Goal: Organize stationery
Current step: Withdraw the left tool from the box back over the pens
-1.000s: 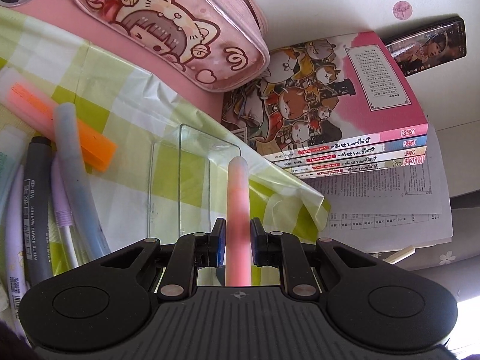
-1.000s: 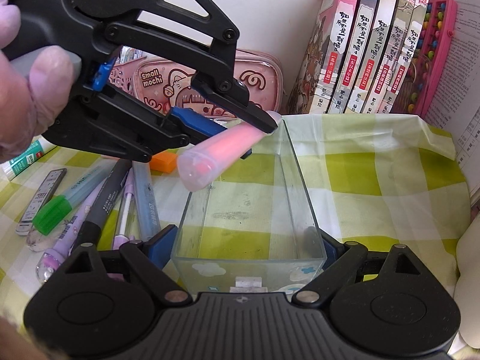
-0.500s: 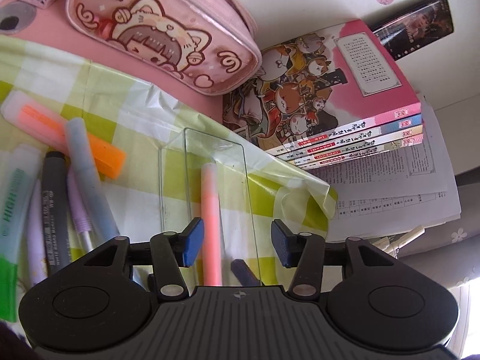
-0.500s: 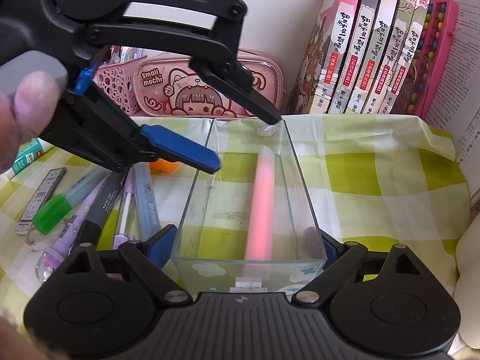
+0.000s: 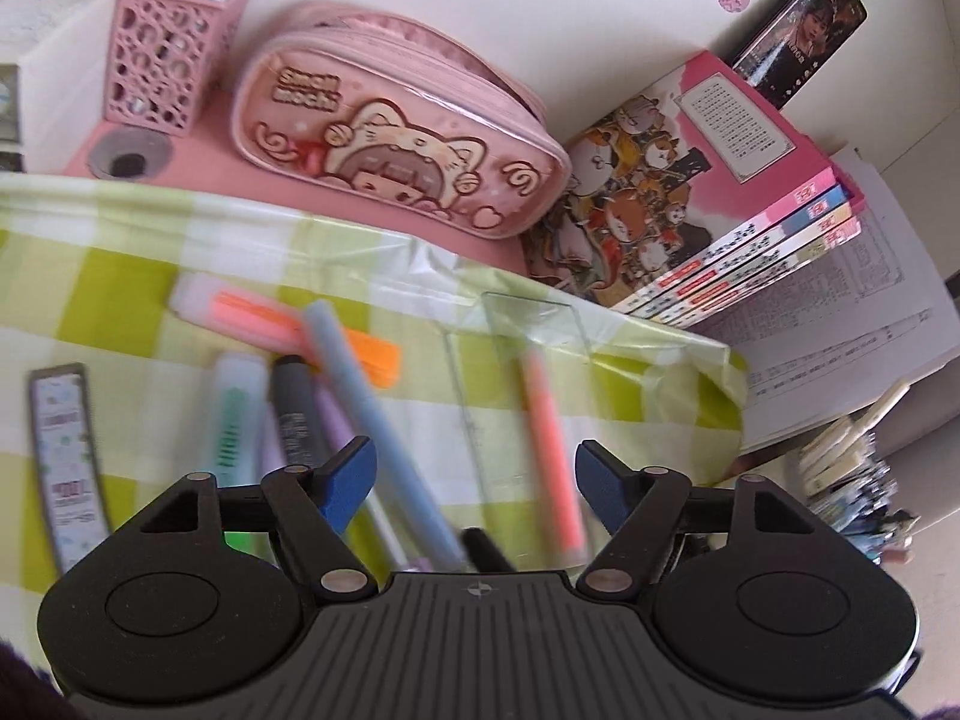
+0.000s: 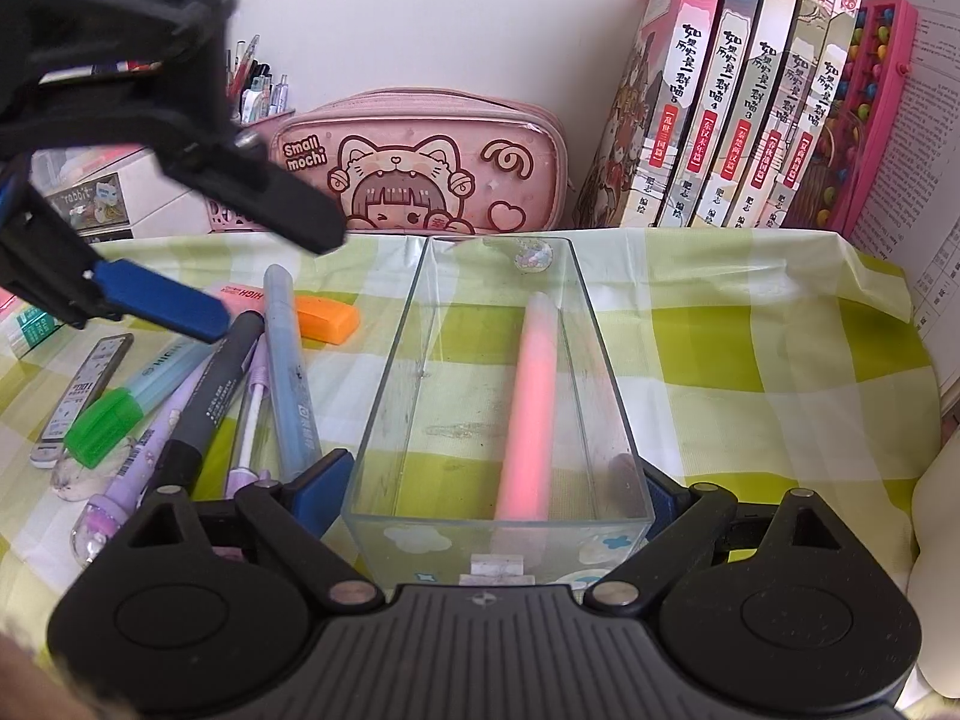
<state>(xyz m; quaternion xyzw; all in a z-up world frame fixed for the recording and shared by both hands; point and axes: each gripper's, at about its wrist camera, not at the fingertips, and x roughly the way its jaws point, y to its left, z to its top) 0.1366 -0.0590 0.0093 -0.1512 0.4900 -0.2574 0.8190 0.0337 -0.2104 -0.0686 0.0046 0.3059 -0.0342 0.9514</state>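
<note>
A pink highlighter [image 6: 531, 396] lies lengthwise on the floor of the clear box [image 6: 390, 372], which stands on the green checked cloth. My right gripper [image 6: 497, 480] has a pad against each side wall at the box's near end, and its jaws are opening. My left gripper [image 6: 267, 279] hovers up and left of the box, over the loose pens. Its jaws are opening too, with nothing between them. In the left wrist view the left gripper [image 5: 474, 462] looks down on the highlighter [image 5: 549, 438] in the box [image 5: 528, 312].
Left of the box lie a blue-grey pen [image 6: 288, 372], a black marker [image 6: 210, 396], a green-capped highlighter [image 6: 120, 414], an orange highlighter [image 6: 324, 318] and several more. A pink pencil case [image 6: 420, 162], upright books [image 6: 750, 90] and a pink pen holder [image 5: 159, 69] line the back.
My left gripper let go of the pink highlighter, which dropped into the clear box. It then opened wider and drew back up and to the left. My right gripper stayed on the box.
</note>
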